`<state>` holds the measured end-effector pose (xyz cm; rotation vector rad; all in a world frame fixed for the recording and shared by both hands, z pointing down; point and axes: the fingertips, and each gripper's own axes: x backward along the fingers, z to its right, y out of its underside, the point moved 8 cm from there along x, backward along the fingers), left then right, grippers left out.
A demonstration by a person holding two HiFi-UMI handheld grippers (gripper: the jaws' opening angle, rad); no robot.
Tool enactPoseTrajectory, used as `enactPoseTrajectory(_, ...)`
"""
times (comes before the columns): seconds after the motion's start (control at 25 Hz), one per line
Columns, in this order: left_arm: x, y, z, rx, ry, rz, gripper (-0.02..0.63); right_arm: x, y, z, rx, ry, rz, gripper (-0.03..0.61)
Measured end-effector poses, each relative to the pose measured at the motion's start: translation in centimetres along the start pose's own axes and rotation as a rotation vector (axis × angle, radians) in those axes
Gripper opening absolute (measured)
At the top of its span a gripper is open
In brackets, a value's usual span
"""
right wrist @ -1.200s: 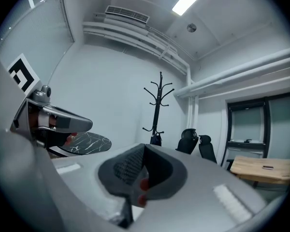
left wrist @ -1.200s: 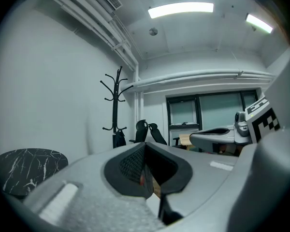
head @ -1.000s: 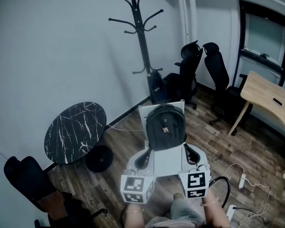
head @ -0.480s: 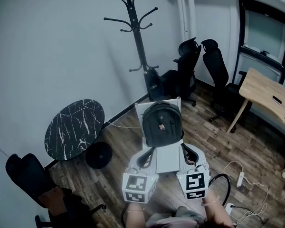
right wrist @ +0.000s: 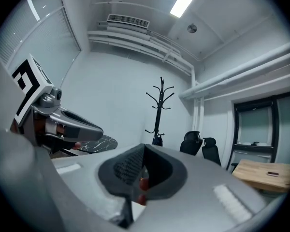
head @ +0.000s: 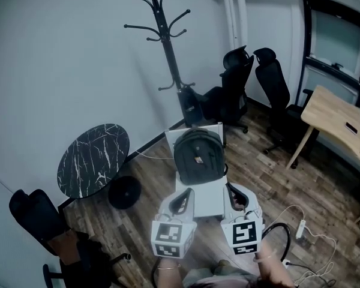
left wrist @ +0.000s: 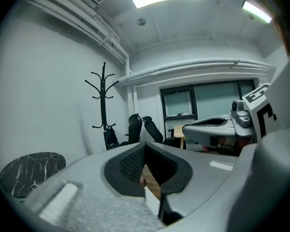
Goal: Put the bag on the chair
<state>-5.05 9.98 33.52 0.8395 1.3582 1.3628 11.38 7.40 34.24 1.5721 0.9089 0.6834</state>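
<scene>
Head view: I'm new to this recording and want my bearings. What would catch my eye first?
A dark backpack sits upright on a white chair at the centre, against its backrest. Just below it, the left gripper and right gripper point at the chair, fingers shut and empty. Behind, a tall black coat rack stands by the wall, with a round black marble table to the left.

Backpack (head: 198, 155), matt black cloth, on a smooth white plastic-looking chair (head: 205, 201); round table (head: 93, 159) at nine o'clock, glossy black marble with white veins; floor (head: 324, 182), worn wood planks; desk (head: 339, 117) at three o'clock, pale matt wood.
</scene>
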Motion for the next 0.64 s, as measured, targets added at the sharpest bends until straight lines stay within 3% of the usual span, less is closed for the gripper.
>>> enactPoseTrajectory(0.64, -1.9, -1.3, 5.3, -0.038, -0.041, -0.031, 0.011, 1.7, 1.5, 5.3, -0.013, -0.043, 0.018, 0.003)
